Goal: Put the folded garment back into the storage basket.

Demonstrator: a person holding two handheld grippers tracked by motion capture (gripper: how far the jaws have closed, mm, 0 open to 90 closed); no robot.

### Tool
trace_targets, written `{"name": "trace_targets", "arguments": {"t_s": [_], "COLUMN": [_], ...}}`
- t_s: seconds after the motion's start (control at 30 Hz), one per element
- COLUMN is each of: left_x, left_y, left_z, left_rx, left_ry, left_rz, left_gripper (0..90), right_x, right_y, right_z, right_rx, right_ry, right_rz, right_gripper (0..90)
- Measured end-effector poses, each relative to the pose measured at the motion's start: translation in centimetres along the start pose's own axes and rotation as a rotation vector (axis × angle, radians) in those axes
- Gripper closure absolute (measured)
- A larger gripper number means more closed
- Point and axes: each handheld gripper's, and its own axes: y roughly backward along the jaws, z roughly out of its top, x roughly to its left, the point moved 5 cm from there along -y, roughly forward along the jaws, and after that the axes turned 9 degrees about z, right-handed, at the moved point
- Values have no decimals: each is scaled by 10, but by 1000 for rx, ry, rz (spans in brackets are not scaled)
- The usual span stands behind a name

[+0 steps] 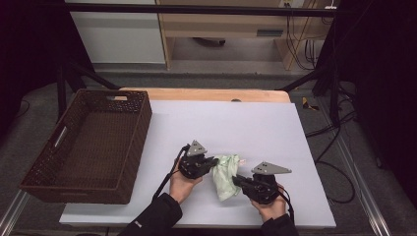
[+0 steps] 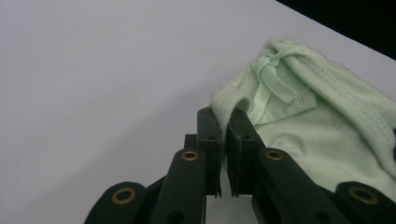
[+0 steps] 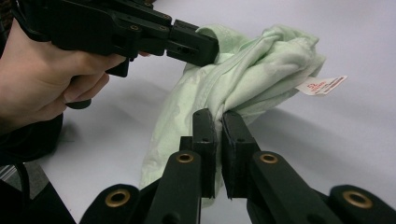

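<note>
The print on the garment's white tag (image 3: 321,86) is too small to read.

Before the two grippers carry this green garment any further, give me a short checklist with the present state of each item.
1. Left gripper shut on the green garment: ok, an edge fold is pinched between its fingers.
2. Right gripper shut on the garment: ok, cloth is clamped at its fingertips.
3. Garment clear of the table: not ok, its lower end appears to rest on the white surface.
4. Garment spread out: not ok, bunched between the grippers.
5. Basket ready to receive: ok, open and nothing visible inside.
6. White label free: ok, hanging loose.
</note>
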Motion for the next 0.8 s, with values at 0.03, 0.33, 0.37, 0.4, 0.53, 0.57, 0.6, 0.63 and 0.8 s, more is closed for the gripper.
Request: {"name": "trace_targets", "arguments": {"t_s": [0.03,0.33,0.37,0.4,0.53,0.57,0.6,0.63,0.8], "left_x": [0,3,3,4,6,7,8,8,11], "left_y": [1,14,16,19,27,29,31,33,40], "left_z": [1,13,15,17,25,27,29,30,38], "left_rx": [-4,-27,-31,-34,-50,-53,-57,-59,-65], "left_ry": [-1,-21,-22,-25,-35,-37,-39,-41,-59], "left_rz": [-1,12,15,18,29,29,33,35,45], "left_gripper": [847,846,846,846,846,846,846,847,846], "right_x": [1,7,8,9,11,12,12,13,15], "right_y": [0,3,4,4,7,7,8,8,9], "right_z": [1,11,13,15,24,25,27,28,35], "right_rx": [1,-24,-27,-33,-57,-64,-68,-74,-93], "right_ry": [-1,29,32,39,48,49,53,55,70], "right_rz": [1,12,14,14,18,18,20,21,27], "right_gripper": [859,859,859,859,858,858,859,858,858]}}
